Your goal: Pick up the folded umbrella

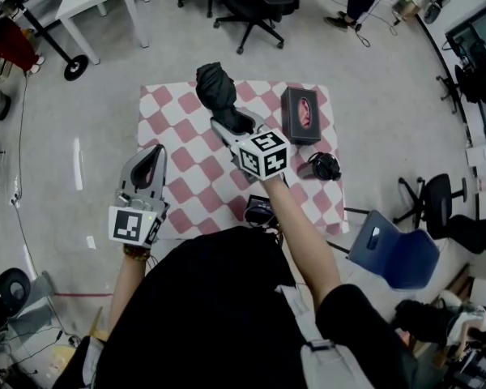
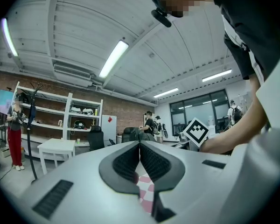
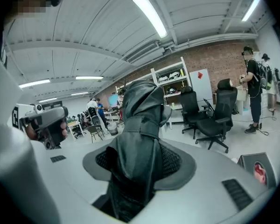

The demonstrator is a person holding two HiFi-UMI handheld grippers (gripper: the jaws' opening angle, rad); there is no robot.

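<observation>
Folded umbrella [image 3: 139, 107]: your right tool [image 3: 140, 161] is clamping it across the lower bundle, jaws pressing into the black fabric on both sides. The rest is sticking up and away from you, over the far part of the checkered tabletop [image 1: 186, 181], and seems to be hanging clear of it.

Handling: the fabric is looking soft, loose and a little glossy, so it is probably sliding over the stiff shaft inside. You are better off gripping where the strap is cinching the folds, not on slack cloth. Likely a light load, possibly leaning top-heavy.

Hidden: the handle end is lying out of sight below the jaws, and the head view is giving no sure gap beneath the umbrella.

Left tool [image 2: 140, 158] is sitting clenched and empty by the tabletop's left edge.

A black box [image 1: 300, 114] and a dark headset-like item [image 1: 324, 167] are lying to the right. Your arm is half covering another dark object [image 1: 260, 211] at the near edge.
</observation>
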